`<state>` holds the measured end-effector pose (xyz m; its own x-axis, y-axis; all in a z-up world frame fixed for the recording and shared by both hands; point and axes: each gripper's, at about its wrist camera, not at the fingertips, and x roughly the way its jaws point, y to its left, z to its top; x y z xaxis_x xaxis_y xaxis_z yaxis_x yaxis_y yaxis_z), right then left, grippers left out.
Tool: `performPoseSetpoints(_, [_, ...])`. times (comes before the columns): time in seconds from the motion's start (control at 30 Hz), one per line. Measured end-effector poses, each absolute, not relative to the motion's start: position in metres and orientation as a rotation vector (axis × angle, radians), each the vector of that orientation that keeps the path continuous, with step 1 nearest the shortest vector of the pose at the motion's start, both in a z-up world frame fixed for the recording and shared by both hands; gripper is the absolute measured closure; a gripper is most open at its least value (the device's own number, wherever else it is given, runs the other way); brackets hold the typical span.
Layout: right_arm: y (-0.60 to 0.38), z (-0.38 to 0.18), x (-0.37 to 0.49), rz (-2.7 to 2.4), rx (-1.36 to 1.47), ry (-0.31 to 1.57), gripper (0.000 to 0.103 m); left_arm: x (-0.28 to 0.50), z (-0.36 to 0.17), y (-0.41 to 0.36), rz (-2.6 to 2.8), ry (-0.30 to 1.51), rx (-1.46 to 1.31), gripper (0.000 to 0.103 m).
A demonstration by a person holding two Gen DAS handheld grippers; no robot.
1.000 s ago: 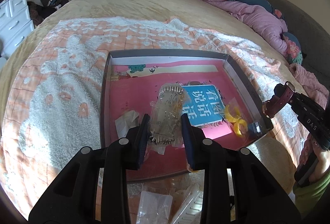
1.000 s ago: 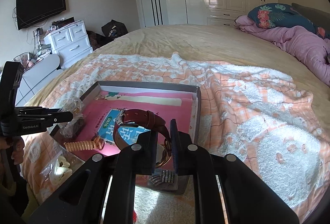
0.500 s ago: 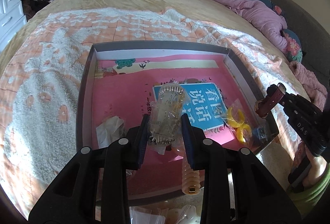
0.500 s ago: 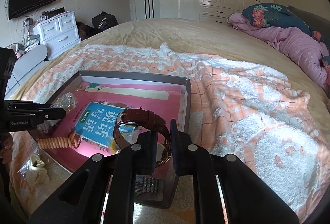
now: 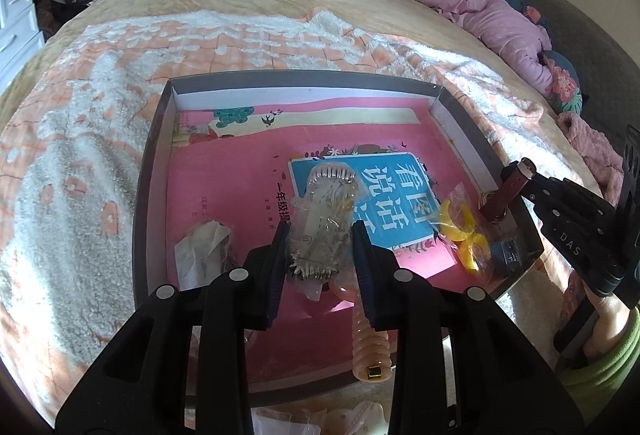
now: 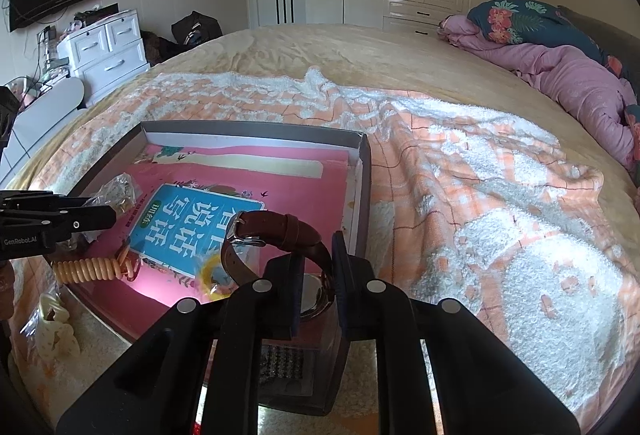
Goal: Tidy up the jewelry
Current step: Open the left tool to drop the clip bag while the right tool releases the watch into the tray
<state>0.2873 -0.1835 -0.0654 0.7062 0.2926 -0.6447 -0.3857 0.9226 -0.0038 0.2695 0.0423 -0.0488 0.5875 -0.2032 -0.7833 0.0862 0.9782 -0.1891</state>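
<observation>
On a peach blanket (image 6: 460, 195) over the bed, left gripper (image 5: 320, 251) fingers clamping bagged jewelry (image 5: 324, 223), right gripper (image 6: 314, 275) a watch (image 6: 276, 231)

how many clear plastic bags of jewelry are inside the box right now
3: one held in the left tongs over the box, one at its left side, one with yellow rings at its right. Others may be hidden.

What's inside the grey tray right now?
In the grey tray: pink book, small bagged item, yellow rings bag, coiled peach band. Grippers hide part of the floor.
</observation>
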Motion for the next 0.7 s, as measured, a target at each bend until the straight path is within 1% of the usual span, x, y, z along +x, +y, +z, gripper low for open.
performPoseSetpoints(0.07, [-0.184,-0.065,0.285,0.38,-0.139,0.689,0.078,0.27,-0.05,0.042,-0.172,0.932,-0.135,0.079])
performPoseSetpoints(0.1, [-0.186,-0.065,0.284,0.38,-0.132,0.684,0.072,0.269,-0.05,0.041,-0.174,0.932,-0.136,0.079])
performPoseSetpoints(0.13, [-0.187,-0.064,0.283,0.377,-0.127,0.682,0.068,0.269,-0.05,0.041,-0.176,0.93,-0.136,0.079])
performPoseSetpoints(0.27, [-0.195,-0.061,0.278,0.373,-0.091,0.687,0.062,0.267,-0.048,0.04,-0.179,0.921,-0.132,0.08])
performPoseSetpoints(0.33, [-0.199,-0.058,0.272,0.374,-0.064,0.679,0.051,0.266,-0.048,0.04,-0.18,0.92,-0.131,0.08])
performPoseSetpoints(0.37, [-0.201,-0.055,0.267,0.377,-0.051,0.67,0.048,0.265,-0.048,0.04,-0.18,0.92,-0.129,0.08])
performPoseSetpoints(0.43, [-0.205,-0.051,0.258,0.378,-0.028,0.656,0.036,0.264,-0.048,0.039,-0.179,0.92,-0.125,0.08])
performPoseSetpoints(0.53, [-0.208,-0.046,0.244,0.387,0.006,0.645,0.027,0.263,-0.047,0.038,-0.181,0.918,-0.121,0.079])
performPoseSetpoints(0.6, [-0.208,-0.043,0.235,0.393,0.011,0.638,0.024,0.261,-0.046,0.037,-0.178,0.916,-0.117,0.079])
performPoseSetpoints(0.67, [-0.207,-0.039,0.228,0.4,0.014,0.629,0.021,0.259,-0.045,0.038,-0.174,0.913,-0.117,0.076])
performPoseSetpoints(0.7, [-0.207,-0.037,0.224,0.403,0.017,0.623,0.019,0.258,-0.044,0.039,-0.172,0.911,-0.119,0.068])
